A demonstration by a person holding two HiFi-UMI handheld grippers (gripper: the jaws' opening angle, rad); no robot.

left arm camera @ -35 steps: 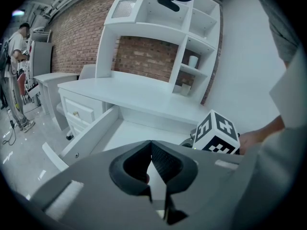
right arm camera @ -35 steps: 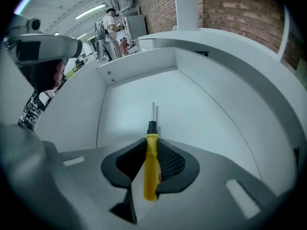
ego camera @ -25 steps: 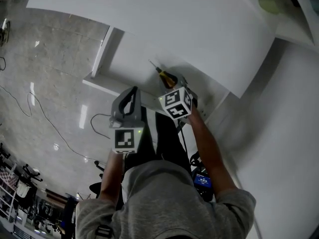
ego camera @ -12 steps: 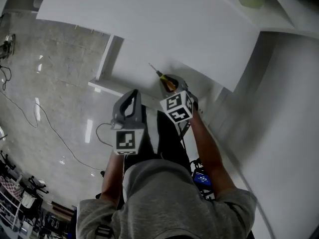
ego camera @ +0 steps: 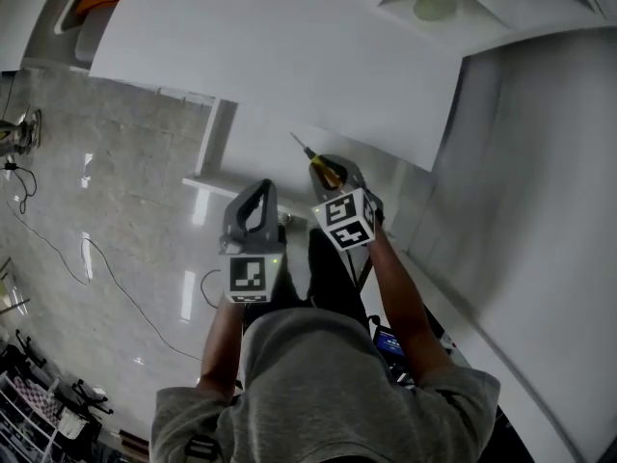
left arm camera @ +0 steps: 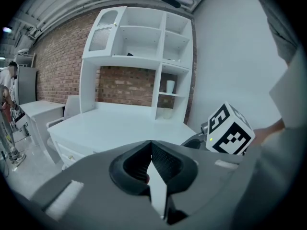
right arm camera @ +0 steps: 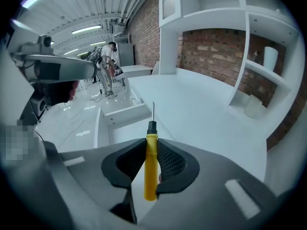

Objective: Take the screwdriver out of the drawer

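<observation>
Since the yellow-handled slim screwdriver [right arm camera: 150, 171] looks light, stiff and smooth, mid-handle is the spot to grip. The right gripper [right arm camera: 151, 142] jaws are clamped there, shaft pointing away, in the air near the open white drawer [right arm camera: 125, 113]. Left gripper [left arm camera: 151, 150] jaws together, empty. White desk surface [right arm camera: 192, 109], white shelf unit [left arm camera: 144, 56], brick wall [left arm camera: 57, 66], glossy floor [ego camera: 106, 210].

free: above desktop [ego camera: 289, 56] | blocks: open drawer [ego camera: 255, 148] below, shelf unit [left arm camera: 144, 47] behind, wall [left arm camera: 225, 56] right
</observation>
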